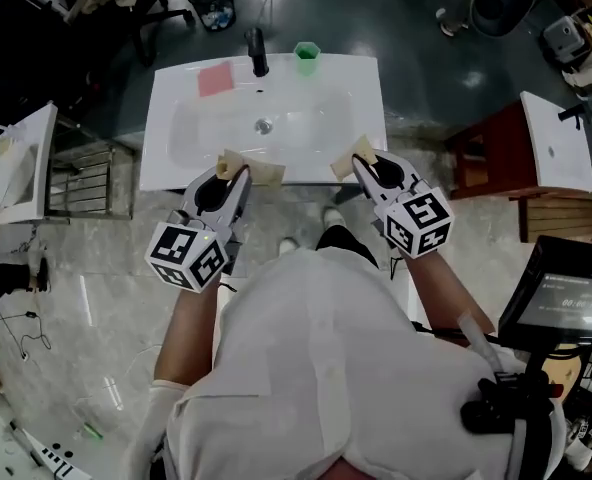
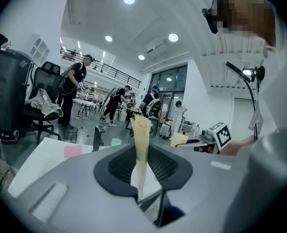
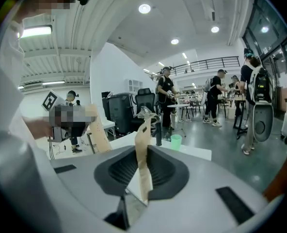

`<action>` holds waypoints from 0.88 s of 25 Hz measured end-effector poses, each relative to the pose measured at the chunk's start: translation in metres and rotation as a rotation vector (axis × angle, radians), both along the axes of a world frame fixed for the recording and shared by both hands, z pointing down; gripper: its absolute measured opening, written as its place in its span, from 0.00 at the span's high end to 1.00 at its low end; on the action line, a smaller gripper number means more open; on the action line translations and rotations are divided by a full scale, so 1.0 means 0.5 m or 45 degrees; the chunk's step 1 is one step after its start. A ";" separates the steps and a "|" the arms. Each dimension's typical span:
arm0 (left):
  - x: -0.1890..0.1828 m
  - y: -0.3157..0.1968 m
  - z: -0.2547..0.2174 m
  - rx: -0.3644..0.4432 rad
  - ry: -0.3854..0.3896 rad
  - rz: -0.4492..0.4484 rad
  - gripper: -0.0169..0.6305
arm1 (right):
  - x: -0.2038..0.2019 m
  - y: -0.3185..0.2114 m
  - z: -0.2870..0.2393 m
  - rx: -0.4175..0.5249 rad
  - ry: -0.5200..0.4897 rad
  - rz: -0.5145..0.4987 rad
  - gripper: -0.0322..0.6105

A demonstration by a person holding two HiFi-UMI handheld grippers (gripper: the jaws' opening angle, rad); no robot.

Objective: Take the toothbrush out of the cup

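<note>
hovering both grippers at the near rim of the sink [image 1: 161,173], cup not yet reached
left gripper [image 1: 242,169] has its jaws together with nothing between them. behind it, at the sink's back edge, stands the faucet [image 1: 258,50], and just right of that the green cup [image 1: 307,56]; the toothbrush is too small to make out. right gripper [image 1: 360,158] is likewise closed and empty. i judge nothing done yet: reaching, gripping and lifting the brush remain.

You face a white washbasin [image 1: 161,138]. On its back edge sit a pink pad [image 1: 215,79], a black tap [image 1: 258,50] and a green cup [image 1: 307,56], all apart.
</note>
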State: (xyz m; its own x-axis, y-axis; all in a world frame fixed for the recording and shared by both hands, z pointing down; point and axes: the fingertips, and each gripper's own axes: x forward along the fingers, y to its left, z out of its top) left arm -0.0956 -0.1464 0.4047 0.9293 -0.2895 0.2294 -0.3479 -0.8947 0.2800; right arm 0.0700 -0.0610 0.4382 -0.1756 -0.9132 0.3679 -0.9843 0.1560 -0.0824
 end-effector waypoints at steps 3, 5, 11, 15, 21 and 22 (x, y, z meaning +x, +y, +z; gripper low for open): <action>-0.014 0.026 -0.001 0.007 0.006 0.014 0.86 | -0.021 0.027 -0.005 0.016 0.002 0.010 0.87; -0.023 0.051 -0.004 0.021 0.007 0.026 0.86 | -0.037 0.048 -0.008 0.027 0.008 0.003 0.87; -0.022 0.064 -0.004 0.026 0.007 0.027 0.86 | -0.049 0.056 -0.008 0.026 0.008 -0.019 0.87; -0.022 0.060 -0.001 0.021 -0.002 0.034 0.86 | -0.058 0.048 -0.011 0.029 0.011 -0.032 0.87; -0.017 0.058 -0.002 0.023 0.004 0.045 0.86 | -0.065 0.042 -0.014 0.032 0.019 -0.044 0.87; -0.016 0.058 -0.002 0.023 0.003 0.047 0.86 | -0.067 0.040 -0.015 0.031 0.019 -0.047 0.87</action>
State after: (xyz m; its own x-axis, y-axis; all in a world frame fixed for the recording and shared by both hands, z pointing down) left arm -0.1035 -0.1175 0.4038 0.9400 -0.2590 0.2222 -0.3138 -0.9118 0.2647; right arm 0.0367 -0.0408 0.4310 -0.2043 -0.9148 0.3485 -0.9789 0.1943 -0.0637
